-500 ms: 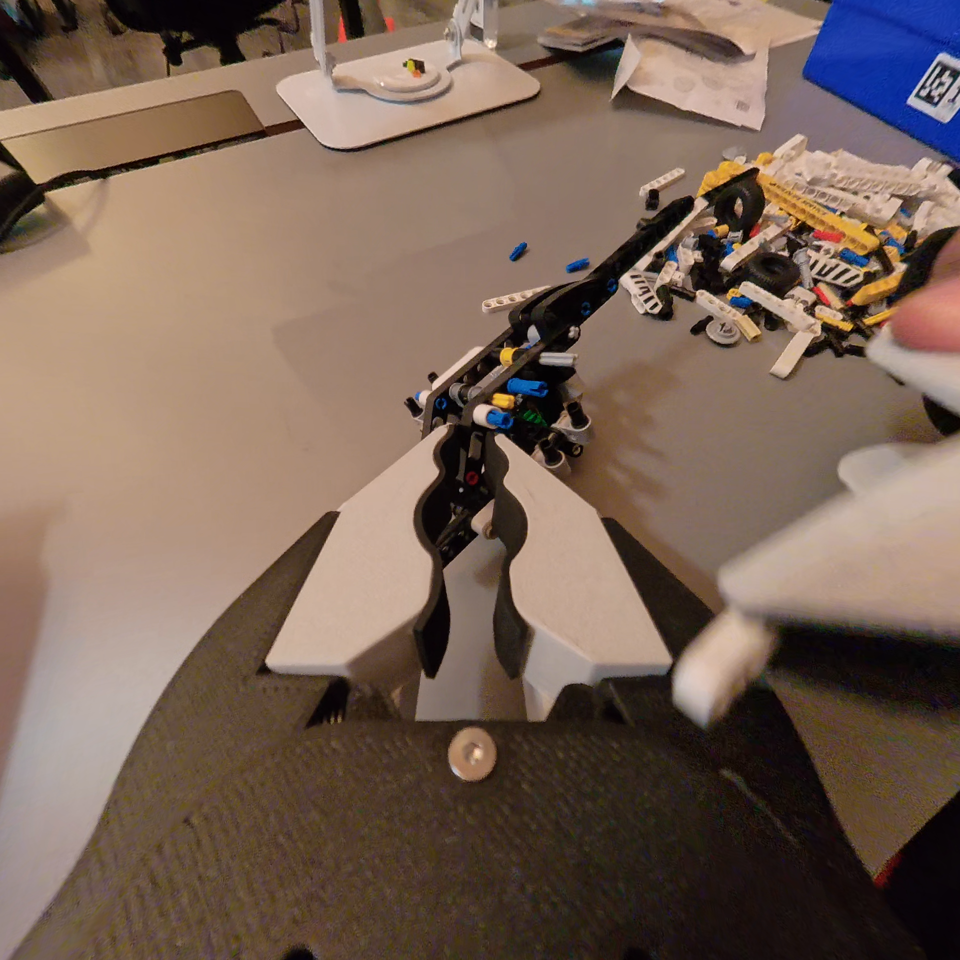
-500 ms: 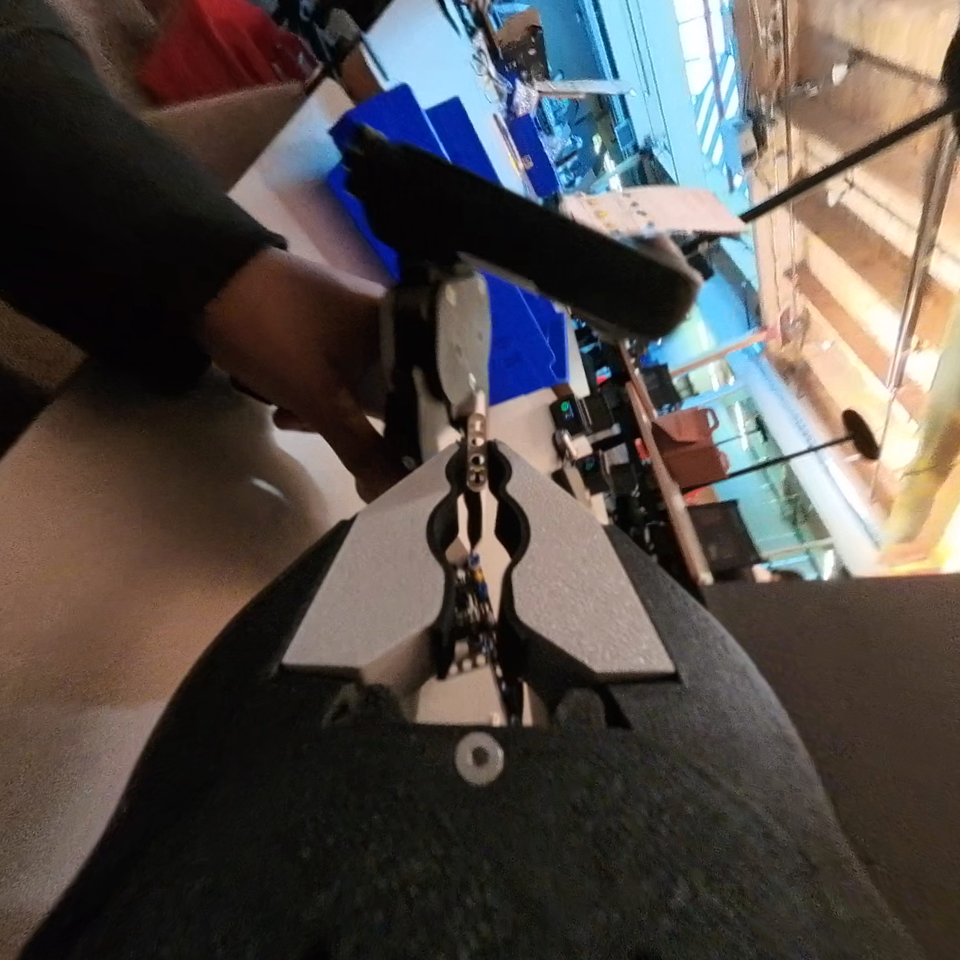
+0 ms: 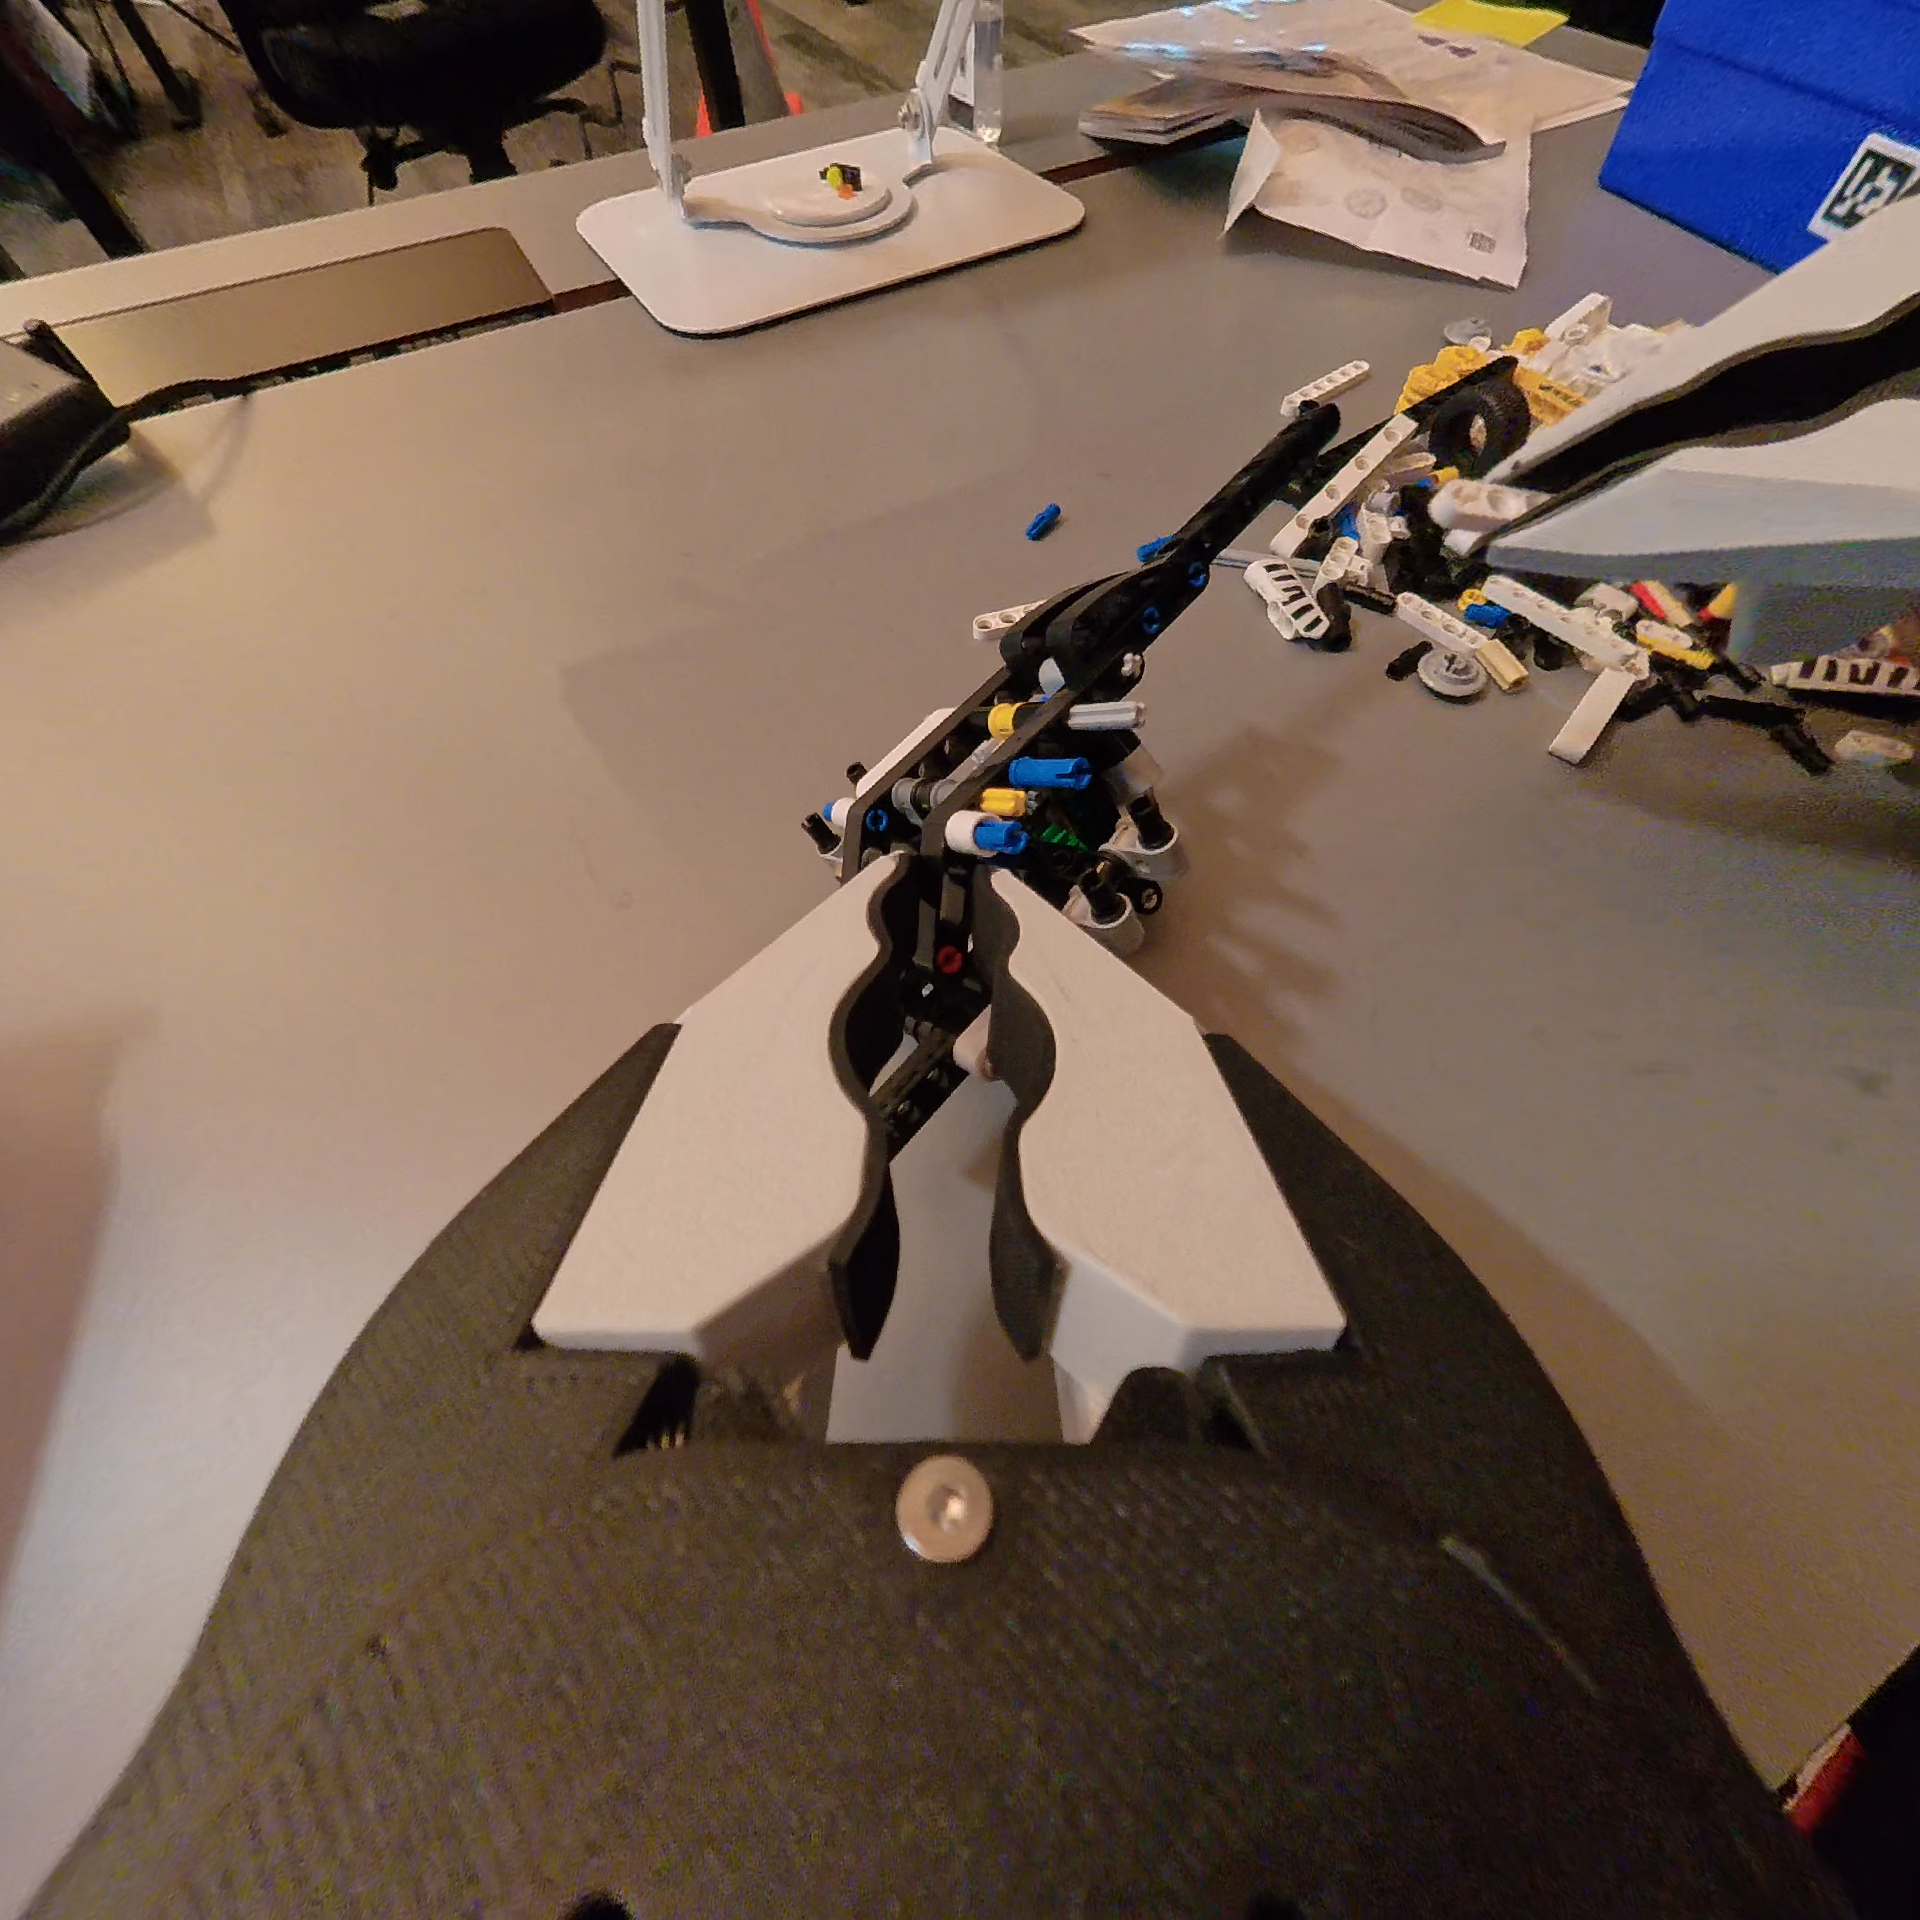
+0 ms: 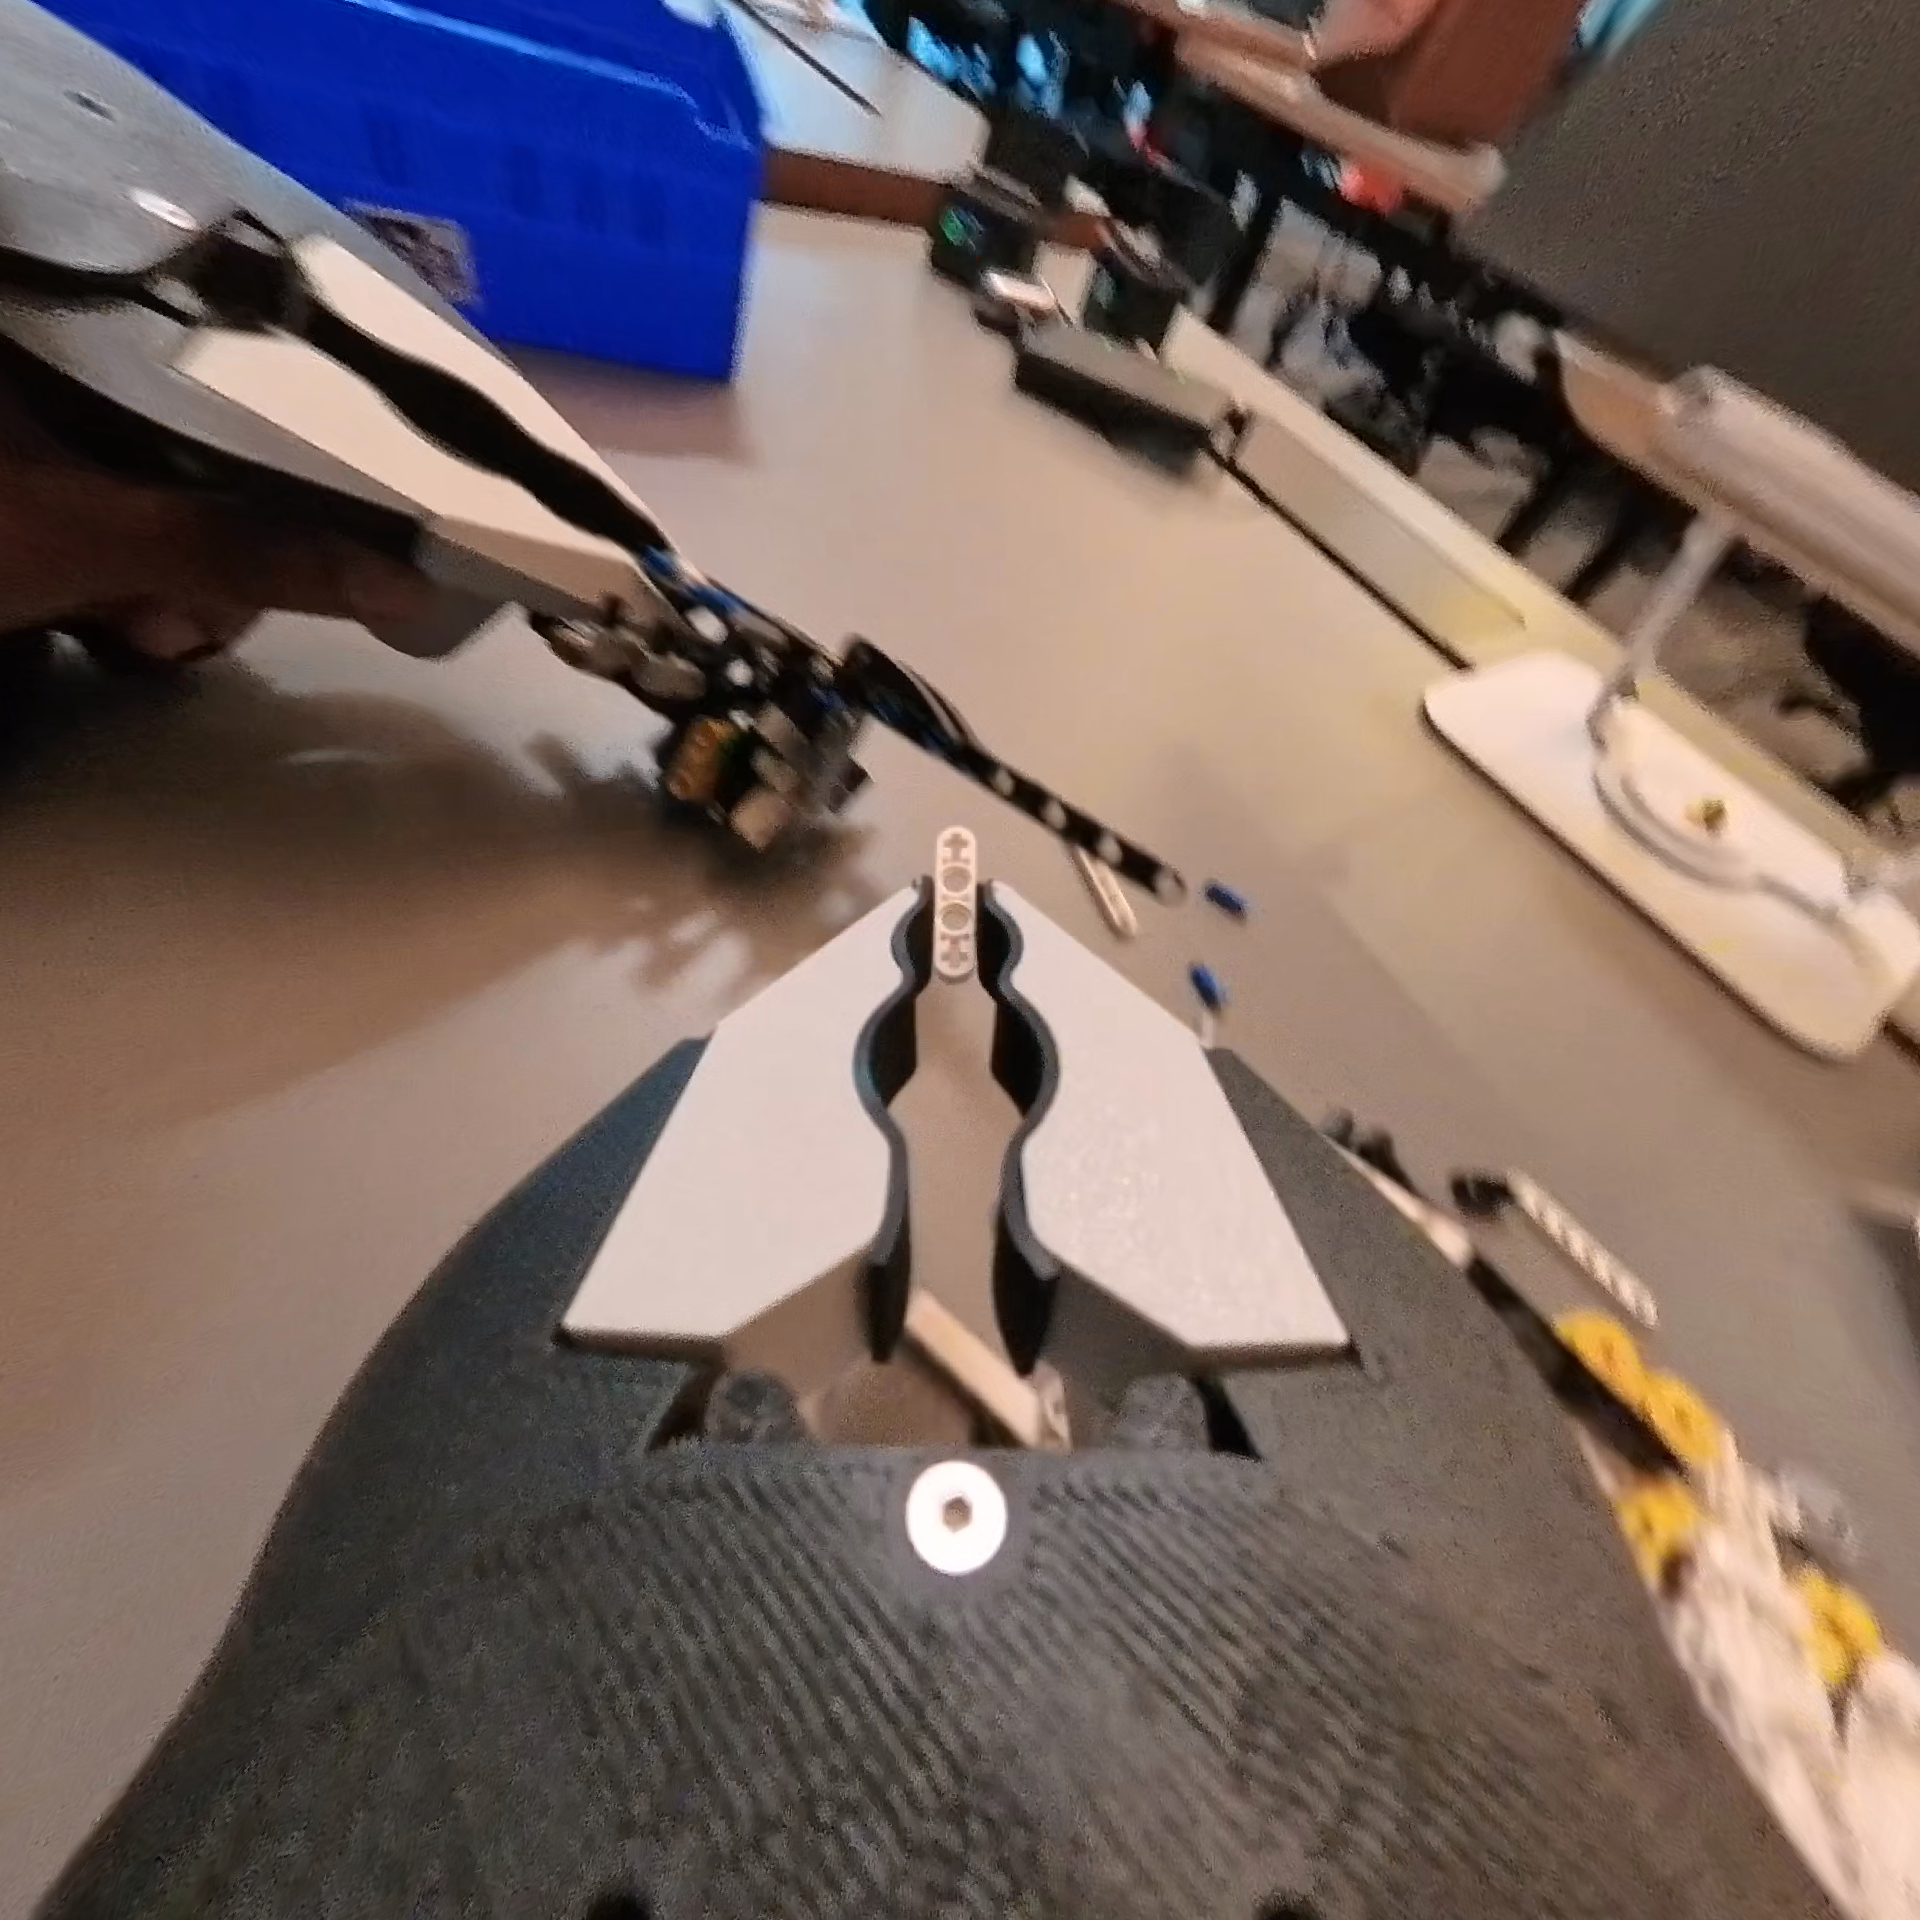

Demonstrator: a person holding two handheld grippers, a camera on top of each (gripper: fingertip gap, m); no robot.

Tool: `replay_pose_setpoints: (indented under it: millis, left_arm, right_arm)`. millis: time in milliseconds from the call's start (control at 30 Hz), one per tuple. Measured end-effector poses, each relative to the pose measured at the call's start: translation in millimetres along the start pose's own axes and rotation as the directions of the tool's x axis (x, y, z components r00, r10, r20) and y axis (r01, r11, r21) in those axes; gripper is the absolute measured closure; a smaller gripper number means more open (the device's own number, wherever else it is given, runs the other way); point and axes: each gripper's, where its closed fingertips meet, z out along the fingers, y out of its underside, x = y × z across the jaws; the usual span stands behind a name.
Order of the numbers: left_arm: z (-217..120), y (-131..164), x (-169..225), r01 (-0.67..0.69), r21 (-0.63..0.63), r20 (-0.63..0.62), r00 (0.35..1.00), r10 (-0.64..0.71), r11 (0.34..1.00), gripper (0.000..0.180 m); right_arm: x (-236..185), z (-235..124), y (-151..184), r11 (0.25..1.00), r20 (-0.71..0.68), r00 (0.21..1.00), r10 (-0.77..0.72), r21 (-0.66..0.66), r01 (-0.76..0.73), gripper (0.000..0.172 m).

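**Two grippers clamped on toy-brick parts over a grey worktop**

The fingers of the left gripper are seen closed on the black frame of a partly built toy-brick model, both dark pads pressed against its sides. The model is studded with blue, yellow and white pins; its lower end rests on the worktop, and a long black beam is raised from it toward the far right corner.

The right gripper is held beside the model, its fingers clamped on a small white strip with holes, which stands upright between the tips and sticks out past them.

Farther off, a heap of loose white, yellow and black pieces is spread along the right edge of the worktop, with a black tyre on it. Two small blue pins lie apart from the heap. At the far edge a white stand base, crumpled paper bags and a blue bin are seen.
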Motion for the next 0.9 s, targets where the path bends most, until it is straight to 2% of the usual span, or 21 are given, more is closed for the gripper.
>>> replay_pose_setpoints:
  millis: [167,267,367,533,667,800,900]
  left_arm:
    - [0.2,-0.6,0.4,-0.009,0.004,0.005,1.0,0.009,1.0,0.171]
    - [0.2,-1.1,2.3,-0.013,0.006,-0.003,1.0,0.013,1.0,0.171]
    - [0.1,-1.2,2.6,-0.023,0.008,0.002,1.0,0.023,1.0,0.171]
    - [-0.2,-1.7,3.8,-0.038,0.011,0.007,0.999,0.038,0.999,0.171]
    - [-1.3,-2.1,6.3,-0.057,0.017,0.002,0.998,0.057,0.998,0.171]
    - [-3.1,-1.8,8.5,-0.078,0.021,0.0,0.997,0.078,0.997,0.171]
    - [-4.4,-2.3,11.8,-0.098,0.029,-0.007,0.995,0.098,0.995,0.171]
  right_arm:
    - [39.8,-27.2,69.1,0.949,-0.165,0.975,0.146,-0.256,-0.185,0.167]
    - [55.1,-41.3,97.3,0.905,-0.243,0.955,0.169,-0.346,-0.248,0.151]
    - [58.2,-42.3,76.7,0.943,-0.257,0.957,0.134,-0.264,-0.202,0.131]
    - [24.6,-15.1,14.0,0.99,-0.16,0.983,-0.091,-0.118,0.073,0.135]
    - [-19.8,20.3,-22.7,0.948,-0.078,0.945,-0.318,0.01,0.319,0.145]
    - [-47.1,49.6,-24.4,0.89,0.011,0.891,-0.455,0.037,0.454,0.146]
    - [-49.6,58.1,-25.4,0.852,-0.005,0.852,-0.523,0.042,0.523,0.156]
